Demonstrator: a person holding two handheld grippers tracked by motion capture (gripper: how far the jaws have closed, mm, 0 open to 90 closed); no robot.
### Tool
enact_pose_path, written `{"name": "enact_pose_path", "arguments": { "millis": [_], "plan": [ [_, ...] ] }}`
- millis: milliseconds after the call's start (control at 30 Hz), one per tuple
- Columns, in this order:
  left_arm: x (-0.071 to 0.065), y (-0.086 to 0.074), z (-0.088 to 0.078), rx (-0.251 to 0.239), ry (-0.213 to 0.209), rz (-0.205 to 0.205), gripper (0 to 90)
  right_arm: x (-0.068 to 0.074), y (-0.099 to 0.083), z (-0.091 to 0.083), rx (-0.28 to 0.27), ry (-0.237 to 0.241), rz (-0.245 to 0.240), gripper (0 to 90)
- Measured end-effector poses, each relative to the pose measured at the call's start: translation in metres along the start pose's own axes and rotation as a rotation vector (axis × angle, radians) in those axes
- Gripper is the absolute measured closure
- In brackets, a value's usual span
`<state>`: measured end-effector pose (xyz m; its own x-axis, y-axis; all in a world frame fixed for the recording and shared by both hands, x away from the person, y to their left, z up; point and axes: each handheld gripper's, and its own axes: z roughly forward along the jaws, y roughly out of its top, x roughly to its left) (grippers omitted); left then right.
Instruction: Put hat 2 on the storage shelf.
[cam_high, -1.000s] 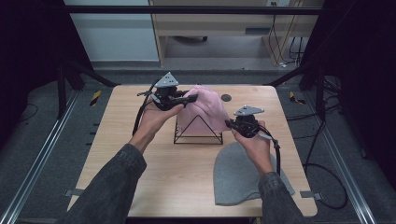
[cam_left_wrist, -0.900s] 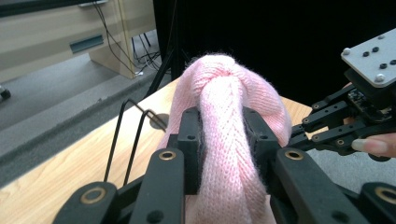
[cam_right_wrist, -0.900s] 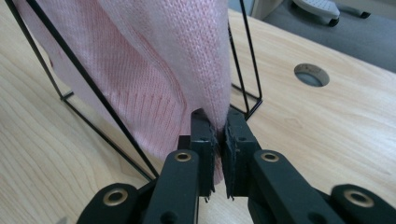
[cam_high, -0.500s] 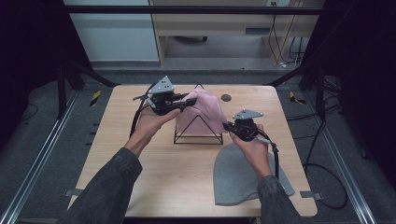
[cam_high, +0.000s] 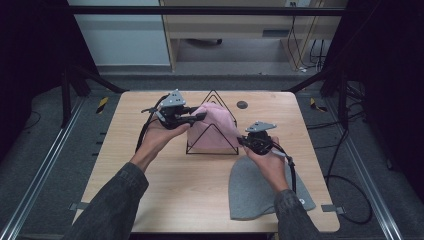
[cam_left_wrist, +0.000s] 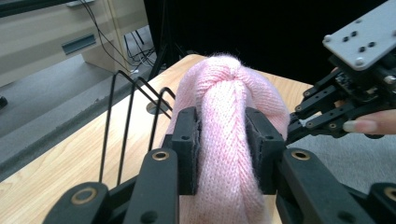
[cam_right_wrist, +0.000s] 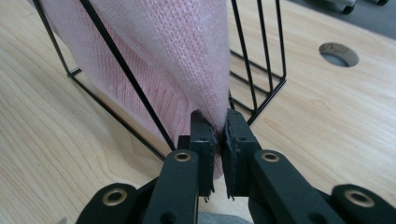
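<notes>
Left tool (cam_high: 196, 118) pinching a thick fold of pink hat (cam_high: 216, 129) near its crown, jaws just eased slightly wider, fold still between the pads. Right tool (cam_high: 246, 144) clamped narrow on the hat's lower edge, at about 4 o'clock of the rack (cam_high: 213, 150). Hat draped over the black wire rack at bench (cam_high: 150, 200) centre, seemingly most of the way on. Left to do, by the look of it: pulling the edge down evenly, then letting go with both tools. Grey hat (cam_high: 255, 192) flat at 5 o'clock of the rack, under the right forearm, likely next. Round hole (cam_high: 242, 104) at 1 o'clock. Rack wires close beside the right jaws, a snag risk when tugging.
</notes>
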<state>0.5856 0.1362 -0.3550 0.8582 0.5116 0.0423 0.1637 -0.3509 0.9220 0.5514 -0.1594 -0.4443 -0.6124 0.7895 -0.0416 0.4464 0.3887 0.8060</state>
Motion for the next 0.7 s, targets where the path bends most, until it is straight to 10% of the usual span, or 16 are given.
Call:
{"name": "enact_pose_path", "arguments": {
  "millis": [433, 700],
  "plan": [
    [-0.009, -0.002, -0.004, -0.004, 0.027, -0.059, 46.4, -0.009, -0.002, -0.028, 0.02, -0.042, 0.005, 48.8],
    [-0.015, -0.022, -0.025, 0.096, 0.096, -0.064, 29.5, -0.031, -0.017, -0.041, 0.108, -0.069, 0.055, 31.9]
  ]
}}
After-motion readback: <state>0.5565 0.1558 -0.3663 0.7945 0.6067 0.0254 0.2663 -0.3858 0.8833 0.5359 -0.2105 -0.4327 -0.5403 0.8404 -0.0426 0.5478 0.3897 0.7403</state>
